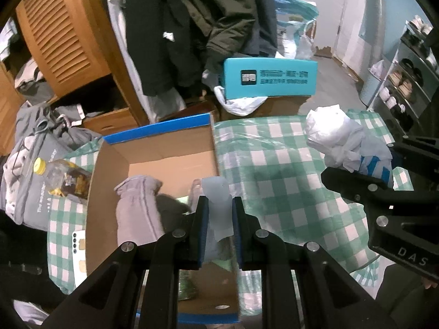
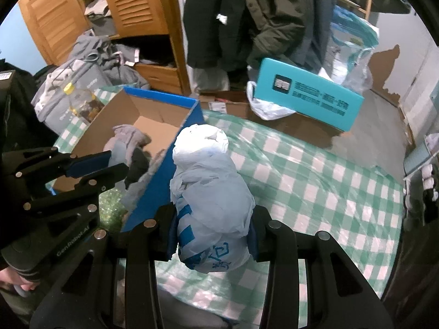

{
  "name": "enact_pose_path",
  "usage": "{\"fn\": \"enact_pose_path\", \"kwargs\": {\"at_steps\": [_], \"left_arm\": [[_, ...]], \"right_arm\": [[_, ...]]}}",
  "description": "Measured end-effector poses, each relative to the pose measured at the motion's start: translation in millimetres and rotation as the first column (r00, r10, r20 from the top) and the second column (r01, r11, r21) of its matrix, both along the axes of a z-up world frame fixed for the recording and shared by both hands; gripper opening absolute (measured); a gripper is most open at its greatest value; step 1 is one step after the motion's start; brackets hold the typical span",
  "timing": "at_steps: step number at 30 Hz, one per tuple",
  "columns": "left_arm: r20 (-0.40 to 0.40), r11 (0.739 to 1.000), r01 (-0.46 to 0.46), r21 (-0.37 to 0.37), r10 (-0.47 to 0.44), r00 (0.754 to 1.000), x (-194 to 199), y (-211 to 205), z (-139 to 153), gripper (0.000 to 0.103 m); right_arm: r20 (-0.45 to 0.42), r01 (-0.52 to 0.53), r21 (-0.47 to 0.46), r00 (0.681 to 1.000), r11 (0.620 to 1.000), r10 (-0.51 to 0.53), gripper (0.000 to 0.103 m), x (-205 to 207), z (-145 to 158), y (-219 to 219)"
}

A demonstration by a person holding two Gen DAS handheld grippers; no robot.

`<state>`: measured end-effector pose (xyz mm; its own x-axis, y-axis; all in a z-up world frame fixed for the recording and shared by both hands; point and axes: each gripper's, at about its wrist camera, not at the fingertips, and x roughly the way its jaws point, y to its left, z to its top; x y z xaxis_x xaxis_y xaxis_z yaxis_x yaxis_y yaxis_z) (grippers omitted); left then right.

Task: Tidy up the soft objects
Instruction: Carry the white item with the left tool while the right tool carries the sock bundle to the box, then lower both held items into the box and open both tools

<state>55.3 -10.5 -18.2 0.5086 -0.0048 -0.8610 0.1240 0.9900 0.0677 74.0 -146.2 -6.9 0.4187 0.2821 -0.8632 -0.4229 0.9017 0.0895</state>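
now both grippers grip: left gripper (image 1: 218, 219) clamps a pale cloth (image 1: 216, 200) over the cardboard box (image 1: 153, 148), so release low; right gripper (image 2: 211, 235) pinches the bundled plastic bag (image 2: 208, 192) above the table (image 2: 315, 186) beside the box's right wall.

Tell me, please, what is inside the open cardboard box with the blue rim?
Inside the cardboard box lie a grey glove, something dark beside it, and a green patch lower down. The left gripper covers the near part of the box.
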Motion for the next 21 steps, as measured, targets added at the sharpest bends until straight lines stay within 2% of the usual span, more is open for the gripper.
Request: {"fn": "enact_pose_path", "kwargs": {"at_steps": [21], "left_arm": [[-0.049, 0.991, -0.135, -0.008, 0.135, 0.990, 2.2, 82.2, -23.1, 0.017]], "right_arm": [[-0.050, -0.111, 0.004, 0.992, 0.994, 0.112, 0.038, 15.7, -13.8, 82.4]]}}
